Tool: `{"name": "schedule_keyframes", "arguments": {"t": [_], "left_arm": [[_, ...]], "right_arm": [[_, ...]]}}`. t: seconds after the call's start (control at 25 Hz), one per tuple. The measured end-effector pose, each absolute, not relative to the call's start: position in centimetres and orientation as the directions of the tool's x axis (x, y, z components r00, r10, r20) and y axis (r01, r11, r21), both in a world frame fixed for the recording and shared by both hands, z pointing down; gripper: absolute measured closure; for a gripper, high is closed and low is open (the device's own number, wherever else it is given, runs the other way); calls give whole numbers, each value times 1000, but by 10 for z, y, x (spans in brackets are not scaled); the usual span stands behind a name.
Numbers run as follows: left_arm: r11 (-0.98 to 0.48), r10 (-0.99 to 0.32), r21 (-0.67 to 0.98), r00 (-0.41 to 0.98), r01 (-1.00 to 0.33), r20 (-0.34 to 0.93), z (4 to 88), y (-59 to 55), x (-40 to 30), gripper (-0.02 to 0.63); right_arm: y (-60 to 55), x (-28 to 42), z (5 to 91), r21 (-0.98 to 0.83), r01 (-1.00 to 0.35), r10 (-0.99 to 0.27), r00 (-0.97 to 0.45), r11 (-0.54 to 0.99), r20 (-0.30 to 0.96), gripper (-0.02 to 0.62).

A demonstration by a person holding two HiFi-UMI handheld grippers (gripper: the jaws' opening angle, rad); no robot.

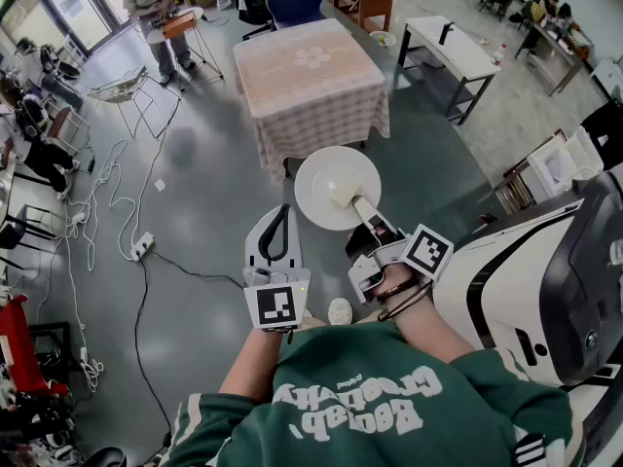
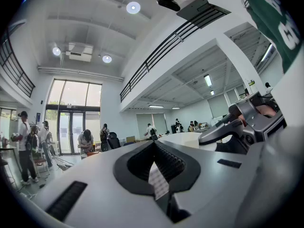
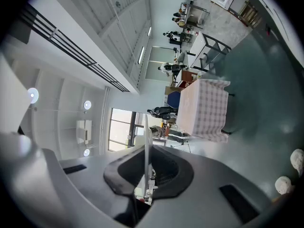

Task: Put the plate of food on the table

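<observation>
Clamping the near rim of the plate (image 1: 321,178), the right gripper (image 1: 368,220) is holding it out ahead over the floor (image 1: 204,193). The table (image 1: 310,76) is standing well beyond. Beside it, the left gripper (image 1: 282,212) is hovering with its jaws together and nothing between them.

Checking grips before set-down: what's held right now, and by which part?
The right gripper pinches the white plate by its near rim; the left gripper holds nothing.
</observation>
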State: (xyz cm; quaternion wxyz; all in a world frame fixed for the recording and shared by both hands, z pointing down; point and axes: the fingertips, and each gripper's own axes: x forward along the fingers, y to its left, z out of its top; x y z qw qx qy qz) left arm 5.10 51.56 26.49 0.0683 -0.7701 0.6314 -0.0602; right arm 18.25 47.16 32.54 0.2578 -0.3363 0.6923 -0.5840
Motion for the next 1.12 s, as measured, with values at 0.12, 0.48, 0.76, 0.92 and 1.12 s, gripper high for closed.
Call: {"name": "schedule_keyframes", "arguments": {"t": [0.12,0.48,0.76,0.92,1.12], "left_arm": [[-193,-980,-182,197,-964,0,267,514,52,597],[-191,-981,-176,194,-966,1,265,513,51,597],[-185,-982,-166,187,-969,8,266,511,52,597],[-187,-982,-171,189,-967,4,265,511,54,597],[-179,-983,-178,181,-968,2,262,506,56,597]], "right_arm": [[470,182,326,-983,-157,-767,-641,91,31,566],[468,181,325,-981,-162,-765,-643,102,27,565],[466,180,328,-990,-115,-759,-651,81,13,565],[465,182,332,-990,-115,-754,-656,76,18,565],[462,184,336,-992,-107,-748,-663,69,19,565]]}}
